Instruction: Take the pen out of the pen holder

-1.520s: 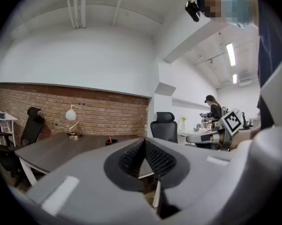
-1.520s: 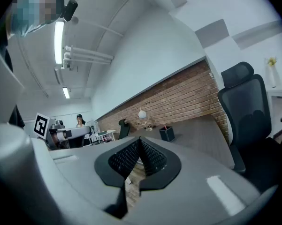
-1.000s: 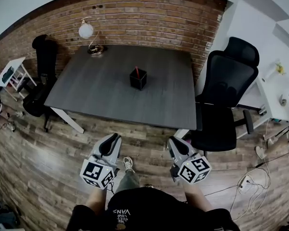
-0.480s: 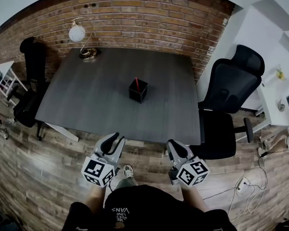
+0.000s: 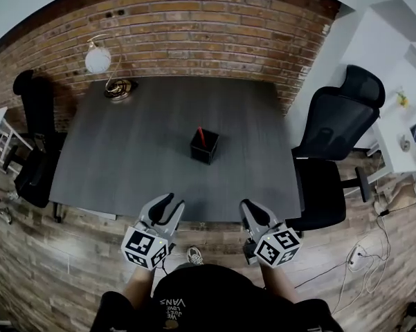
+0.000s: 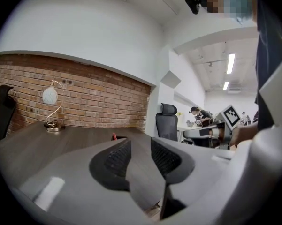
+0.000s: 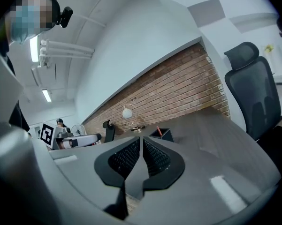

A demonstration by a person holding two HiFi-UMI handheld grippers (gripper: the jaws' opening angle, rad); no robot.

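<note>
Thin red pen in black square holder looks light, stiff: pinch its top; left tongs opening, empty, right tongs closed

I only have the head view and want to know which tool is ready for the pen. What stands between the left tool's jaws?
Observer: Nothing. In the left gripper view the left tool has its jaws opening, and only bare table shows through the gap.
Operator: And the right tool?
Observer: The right tool is all but closed, with a thin slit between its pads, and it is empty.
Operator: Is it lined up?
Observer: Roughly. In the right gripper view the pen in the pen holder sits just right of that slit.
</note>
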